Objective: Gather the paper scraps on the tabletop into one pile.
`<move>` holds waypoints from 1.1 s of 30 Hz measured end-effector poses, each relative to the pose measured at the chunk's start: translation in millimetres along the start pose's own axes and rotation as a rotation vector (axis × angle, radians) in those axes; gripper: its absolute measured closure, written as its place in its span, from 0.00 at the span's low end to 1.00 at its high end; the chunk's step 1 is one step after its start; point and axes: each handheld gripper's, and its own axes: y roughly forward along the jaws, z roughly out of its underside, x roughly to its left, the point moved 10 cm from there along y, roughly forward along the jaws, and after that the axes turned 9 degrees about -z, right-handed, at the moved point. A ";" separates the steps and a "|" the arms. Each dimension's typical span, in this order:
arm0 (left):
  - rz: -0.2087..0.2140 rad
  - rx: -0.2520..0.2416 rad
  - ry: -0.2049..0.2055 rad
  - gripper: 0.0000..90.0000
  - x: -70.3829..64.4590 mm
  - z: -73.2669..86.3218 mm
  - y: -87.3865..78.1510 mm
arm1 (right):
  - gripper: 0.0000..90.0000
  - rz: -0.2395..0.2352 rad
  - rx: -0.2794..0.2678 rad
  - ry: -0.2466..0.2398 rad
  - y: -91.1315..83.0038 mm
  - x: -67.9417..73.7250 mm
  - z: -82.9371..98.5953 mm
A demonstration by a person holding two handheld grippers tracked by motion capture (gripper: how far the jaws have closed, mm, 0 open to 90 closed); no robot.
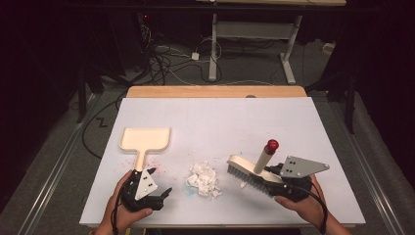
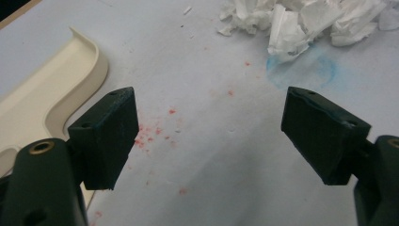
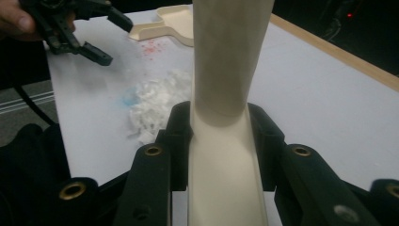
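A cream dustpan (image 1: pixel 146 137) lies flat at the left of the white table (image 1: pixel 220 117), its handle pointing at me. My left gripper (image 1: pixel 160 181) is open just right of that handle's end, with nothing between its jaws; the dustpan (image 2: pixel 47 94) sits left of my left gripper (image 2: pixel 207 136). A pile of torn white paper scraps (image 1: pixel 204 178) lies mid-table. My right gripper (image 1: pixel 270 180) is shut on a cream brush (image 1: pixel 244 169) with grey bristles, which rests right of the scraps. Its handle (image 3: pixel 230 56) rises from between the jaws of my right gripper (image 3: pixel 220 141) to a red tip (image 1: pixel 272 145).
Red specks (image 2: pixel 150 134) and a faint blue stain (image 2: pixel 303 70) mark the sheet near the scraps (image 2: pixel 301 21). A wooden strip (image 1: pixel 215 91) runs along the table's far edge. Cables (image 1: pixel 166 58) and another table's legs (image 1: pixel 214 44) stand on the floor beyond.
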 end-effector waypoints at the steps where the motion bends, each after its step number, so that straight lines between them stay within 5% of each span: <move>1: 0.001 -0.001 -0.002 0.21 -0.4 -0.2 0.0 | 0.75 0.006 0.011 0.007 -2.9 -2.5 2.0; 6: 0.003 0.004 -0.007 0.21 -0.4 1.2 0.3 | 0.75 0.022 0.137 0.053 -12.8 -11.9 29.0; 11: 0.007 0.005 0.002 0.21 -2.4 0.1 1.4 | 0.75 0.016 0.206 0.058 -10.5 -10.1 48.6; 19: 0.011 0.004 0.000 0.21 -3.1 0.6 0.8 | 0.75 -0.063 0.187 0.039 26.4 8.9 37.4; 25: 0.009 0.004 0.003 0.21 -2.0 1.7 -0.2 | 0.75 -0.093 0.113 0.024 51.5 21.8 15.0; 28: 0.005 -0.002 -0.008 0.21 -0.7 1.9 -1.4 | 0.75 -0.103 0.095 0.010 48.3 23.9 10.2; 33: -0.001 -0.010 -0.013 0.21 0.6 0.9 -2.8 | 0.75 -0.057 0.045 0.016 19.4 8.5 6.3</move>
